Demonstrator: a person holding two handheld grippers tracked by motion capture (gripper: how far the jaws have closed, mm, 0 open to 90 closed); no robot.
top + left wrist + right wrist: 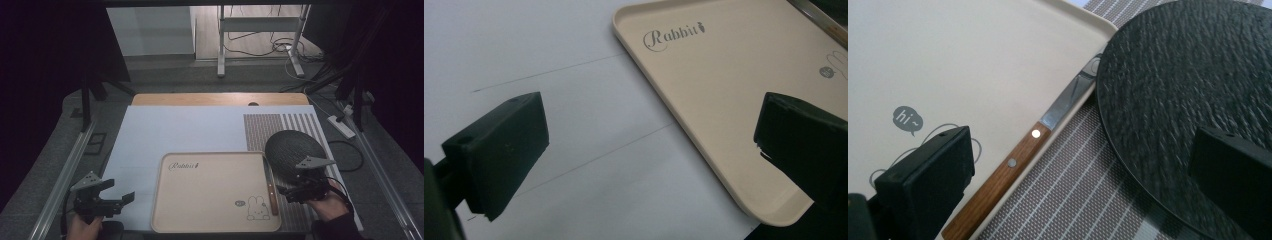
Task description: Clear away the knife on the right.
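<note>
We see a pale blue sheet (190, 130) covering a wooden tabletop (200, 99), a striped mat (260, 127) at its right, and beyond, a white stand (260, 25), loose cables (280, 47) and what looks like a power strip (341, 126).

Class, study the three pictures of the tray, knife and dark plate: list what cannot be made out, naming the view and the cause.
1. Knife blade tip: in the right gripper view it runs under the black plate.
2. Rabbit drawing on the tray: too small in the high view, covered by a jaw in the right gripper view.
3. Tray's near corner: in the left gripper view, behind the jaw.
</note>
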